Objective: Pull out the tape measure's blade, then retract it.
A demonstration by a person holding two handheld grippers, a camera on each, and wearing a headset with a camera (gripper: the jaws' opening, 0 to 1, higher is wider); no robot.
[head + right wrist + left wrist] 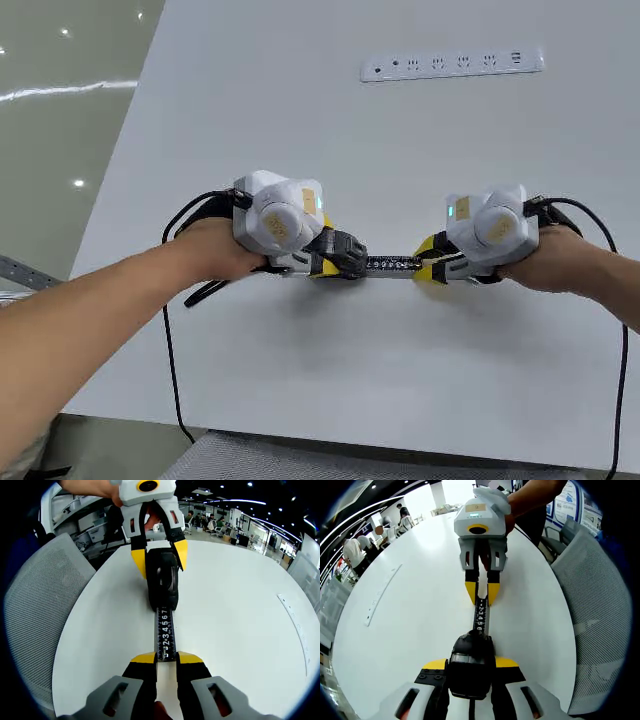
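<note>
Spanning the gap between the two grippers at the centre of the head view, the tape measure (pixel 342 255) has its black case on the left and a short length of its blade (pixel 392 264) drawn out to the right. The blade is dark with white numerals; the right gripper view reads 2 to 7 along the exposed stretch.

The left gripper (pixel 325 262) is clamped on the case, one yellow-tipped jaw on each flat side. In its own view the case sits at bottom centre between those jaws. The right gripper (pixel 430 262) is closed on the free end of the blade, its yellow tips pinching the strip from both edges at bottom centre of its own view. The two grippers face each other along one line, near but apart. Each is held by a bare hand and forearm entering from its side of the frame.

Whether the case rests on the table (pixel 300 120) or is held just above it cannot be told.

The table is white and plain. A white power strip (pixel 452 64) lies at upper right of the head view, well apart from the work. Black cables (pixel 168 340) trail from both grippers over the near edge. A grey mesh chair (pixel 600 620) stands at the right of the left gripper view.
</note>
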